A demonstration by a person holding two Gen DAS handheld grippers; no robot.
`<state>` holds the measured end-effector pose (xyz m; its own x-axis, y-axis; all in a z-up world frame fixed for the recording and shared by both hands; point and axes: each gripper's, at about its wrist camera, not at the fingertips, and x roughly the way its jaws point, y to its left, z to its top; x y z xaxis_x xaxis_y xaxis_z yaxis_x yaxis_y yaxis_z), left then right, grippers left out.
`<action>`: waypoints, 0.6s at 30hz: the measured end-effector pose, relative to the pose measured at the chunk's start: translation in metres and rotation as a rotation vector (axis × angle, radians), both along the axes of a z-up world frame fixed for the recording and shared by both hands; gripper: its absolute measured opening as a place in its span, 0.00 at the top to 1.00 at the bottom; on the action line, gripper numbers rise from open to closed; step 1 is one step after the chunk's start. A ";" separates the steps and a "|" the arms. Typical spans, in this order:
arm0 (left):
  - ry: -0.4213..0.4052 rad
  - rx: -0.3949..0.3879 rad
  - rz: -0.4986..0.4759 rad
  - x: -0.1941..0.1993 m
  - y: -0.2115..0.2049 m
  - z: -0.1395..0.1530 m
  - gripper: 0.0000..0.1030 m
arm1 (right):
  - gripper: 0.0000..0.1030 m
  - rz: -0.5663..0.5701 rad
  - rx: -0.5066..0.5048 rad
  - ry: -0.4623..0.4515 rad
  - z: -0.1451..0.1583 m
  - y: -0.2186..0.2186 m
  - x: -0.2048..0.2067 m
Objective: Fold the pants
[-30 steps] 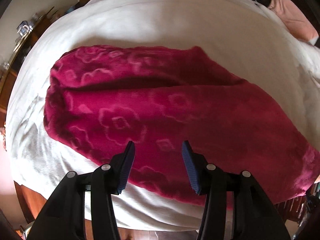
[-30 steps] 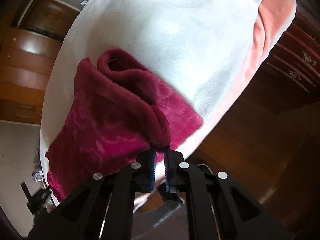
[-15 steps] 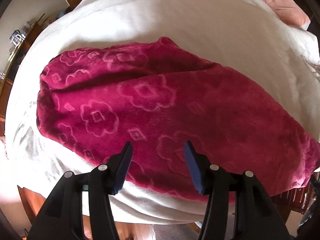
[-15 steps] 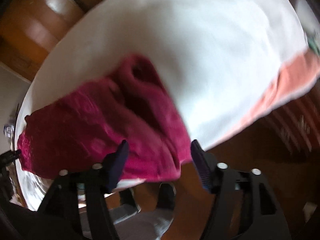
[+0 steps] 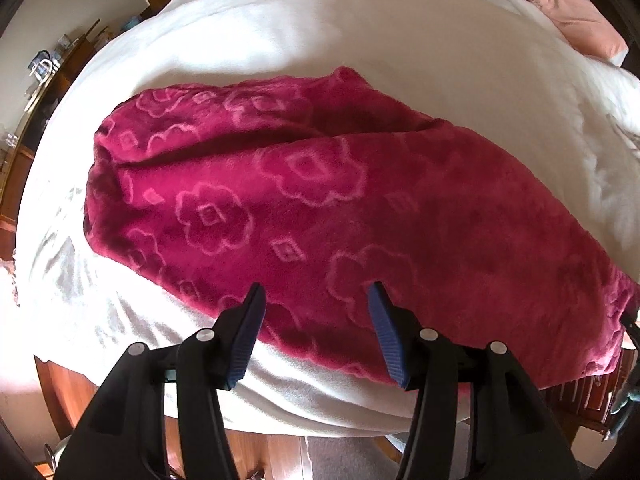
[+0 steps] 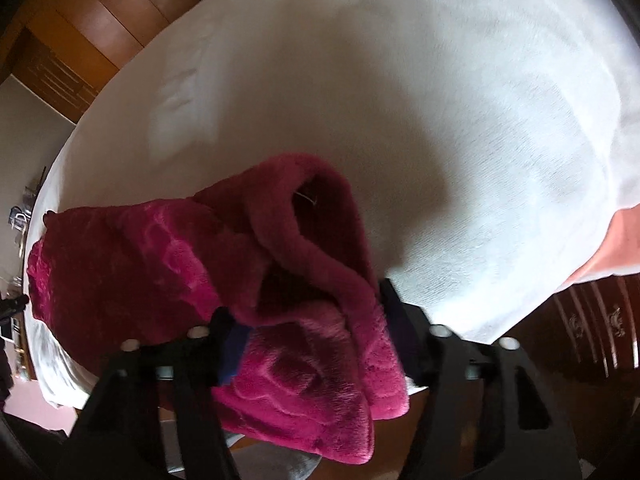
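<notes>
1. Hidden or cut off: in the left wrist view the pants [image 5: 320, 216] run out of frame at the lower right, so that end is not seen. In the right wrist view the picture is blurred; the near end of the pants [image 6: 304, 344] hangs over the bed's edge and covers most of the right gripper's [image 6: 308, 332] fingers, so the pads are hard to make out.
2. Right gripper: its jaws have just been closing after springing wide, and a thick bunch of the pants lies between them. Whether the pads press on the cloth cannot be told.
3. Left gripper [image 5: 316, 332]: released, jaws standing apart, nothing between them. It hangs above the near edge of the pants; the fingertips show no contact with the cloth.
4. Pants: lying lengthwise on the bed [image 5: 360, 40], a long tapering bundle with one lengthwise crease. Deep crimson plush fleece, embossed with paler flower outlines and small diamonds. At the right gripper's end a rolled, tube-like hem opens, showing a darker inside.
5. Bed: covered in a white, soft-napped sheet, wrinkled at the left. A pink pillow [image 5: 576, 20] sits at the far right corner.
6. Surroundings: brown wooden furniture [image 6: 80, 32] borders the bed; small items on it are too small to identify.
</notes>
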<state>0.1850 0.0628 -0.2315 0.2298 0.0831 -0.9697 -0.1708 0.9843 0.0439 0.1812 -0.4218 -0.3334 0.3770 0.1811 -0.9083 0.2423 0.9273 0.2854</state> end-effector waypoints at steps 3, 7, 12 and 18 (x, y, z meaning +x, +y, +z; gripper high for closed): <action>0.005 -0.001 0.019 -0.003 0.007 -0.001 0.48 | 0.67 0.014 0.033 0.022 0.001 0.001 0.004; 0.012 -0.008 0.033 -0.005 0.014 -0.004 0.48 | 0.83 0.027 0.068 0.035 0.010 -0.001 0.005; 0.015 -0.025 0.029 -0.003 0.017 -0.008 0.48 | 0.85 0.043 0.144 0.007 0.037 0.024 -0.009; 0.019 -0.060 0.014 0.002 0.021 -0.017 0.48 | 0.87 0.031 0.301 -0.057 0.074 0.041 -0.017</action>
<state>0.1866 0.0834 -0.2489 0.2110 0.0282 -0.9771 -0.1846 0.9827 -0.0115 0.1638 -0.3807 -0.2590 0.4161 0.4511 -0.7895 0.1905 0.8057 0.5608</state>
